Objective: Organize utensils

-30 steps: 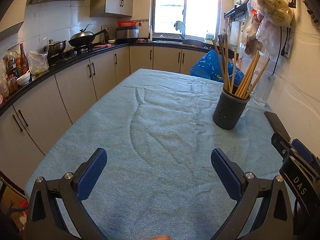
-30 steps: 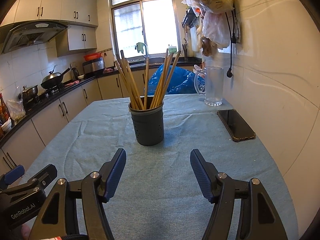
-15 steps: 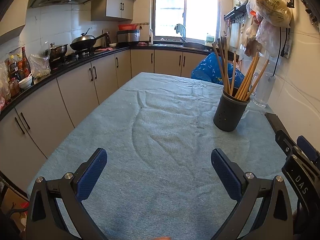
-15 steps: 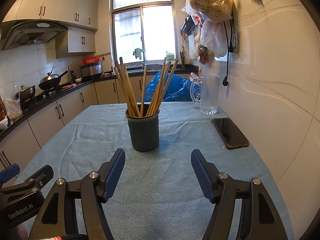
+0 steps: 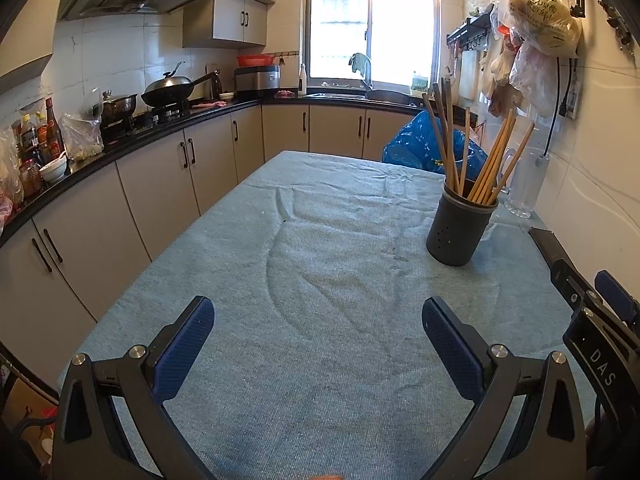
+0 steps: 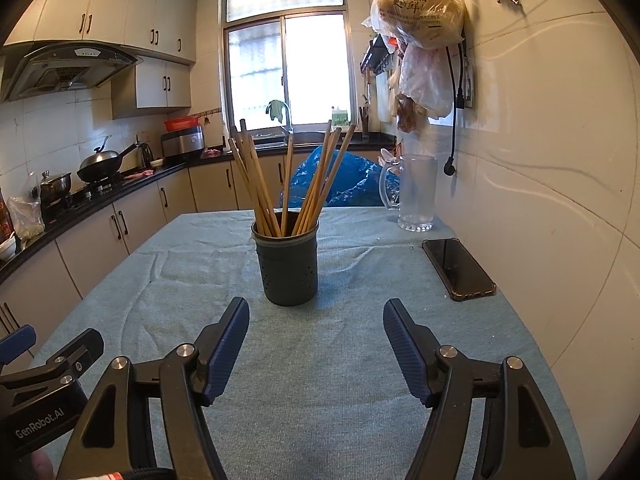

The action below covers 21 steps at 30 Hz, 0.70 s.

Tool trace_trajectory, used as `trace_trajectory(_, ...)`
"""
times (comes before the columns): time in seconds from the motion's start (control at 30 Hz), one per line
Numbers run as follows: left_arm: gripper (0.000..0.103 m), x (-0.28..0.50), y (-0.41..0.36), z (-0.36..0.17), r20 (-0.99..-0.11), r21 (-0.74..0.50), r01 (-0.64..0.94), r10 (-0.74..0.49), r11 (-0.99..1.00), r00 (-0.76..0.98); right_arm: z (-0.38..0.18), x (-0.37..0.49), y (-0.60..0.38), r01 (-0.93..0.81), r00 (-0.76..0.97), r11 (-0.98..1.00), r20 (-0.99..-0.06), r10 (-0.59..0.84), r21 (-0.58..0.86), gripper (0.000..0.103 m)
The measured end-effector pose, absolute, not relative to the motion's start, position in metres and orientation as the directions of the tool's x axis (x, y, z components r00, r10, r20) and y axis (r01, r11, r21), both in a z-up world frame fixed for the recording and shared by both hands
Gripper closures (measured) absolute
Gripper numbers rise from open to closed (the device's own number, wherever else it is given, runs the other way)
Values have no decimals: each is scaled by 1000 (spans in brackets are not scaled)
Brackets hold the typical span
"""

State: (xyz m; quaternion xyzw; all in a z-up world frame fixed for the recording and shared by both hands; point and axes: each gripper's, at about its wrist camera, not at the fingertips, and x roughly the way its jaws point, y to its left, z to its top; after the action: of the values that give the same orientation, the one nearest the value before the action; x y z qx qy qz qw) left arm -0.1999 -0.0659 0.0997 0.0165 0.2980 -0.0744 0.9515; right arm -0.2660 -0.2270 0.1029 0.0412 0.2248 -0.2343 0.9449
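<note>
A dark grey holder (image 6: 286, 268) stands upright on the table, with several wooden chopsticks (image 6: 280, 184) standing in it. It also shows in the left wrist view (image 5: 460, 228), at the right, with its chopsticks (image 5: 472, 156). My right gripper (image 6: 316, 320) is open and empty, a short way in front of the holder. My left gripper (image 5: 318, 320) is open and empty over bare cloth, to the left of the holder. The right gripper's body (image 5: 600, 320) shows at the left wrist view's right edge.
The table has a teal cloth (image 5: 320, 240). A black phone (image 6: 458, 268) lies right of the holder by the wall. A clear jug (image 6: 416, 192) and a blue plastic bag (image 6: 344, 180) are at the far end. Bags (image 6: 420, 20) hang on the right wall. Kitchen counters run along the left.
Both grippers have drawn back and risen a little from the holder, which looks smaller and farther now. Both stay open and empty.
</note>
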Motion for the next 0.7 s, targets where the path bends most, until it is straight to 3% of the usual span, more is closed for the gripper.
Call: trace_trajectory(0.7,0,-203,-63,101,-575,-21,150,-135,988,807,105,-271,-222,463,793,885,-427,-434,-40,26)
